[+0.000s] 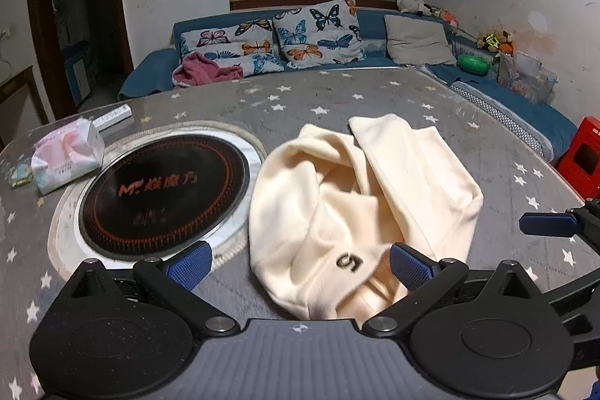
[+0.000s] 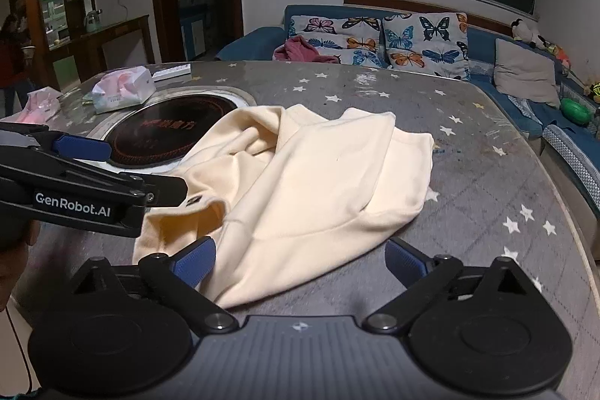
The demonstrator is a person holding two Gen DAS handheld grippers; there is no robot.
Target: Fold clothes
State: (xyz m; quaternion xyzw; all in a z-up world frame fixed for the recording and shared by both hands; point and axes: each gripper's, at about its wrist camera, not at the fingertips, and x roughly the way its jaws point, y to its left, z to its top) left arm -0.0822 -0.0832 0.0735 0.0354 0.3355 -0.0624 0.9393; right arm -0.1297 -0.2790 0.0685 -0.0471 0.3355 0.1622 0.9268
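Note:
A cream garment [image 1: 360, 197] lies crumpled on the grey star-patterned table [image 1: 337, 100], with a small dark logo [image 1: 349, 262] near its front edge. It also shows in the right wrist view [image 2: 307, 190]. My left gripper [image 1: 300, 267] is open, its blue pads on either side of the garment's near edge, just above it. My right gripper [image 2: 300, 259] is open over the garment's near right corner. The left gripper also shows in the right wrist view [image 2: 123, 167], at the garment's left side. A right fingertip [image 1: 547, 223] shows at the left view's right edge.
A round black induction hob [image 1: 165, 190] is set into the table left of the garment. A tissue pack [image 1: 67, 156] and a white remote [image 1: 112, 117] lie at far left. A blue sofa [image 1: 337, 36] with butterfly cushions stands behind. A red box [image 1: 585, 156] stands at right.

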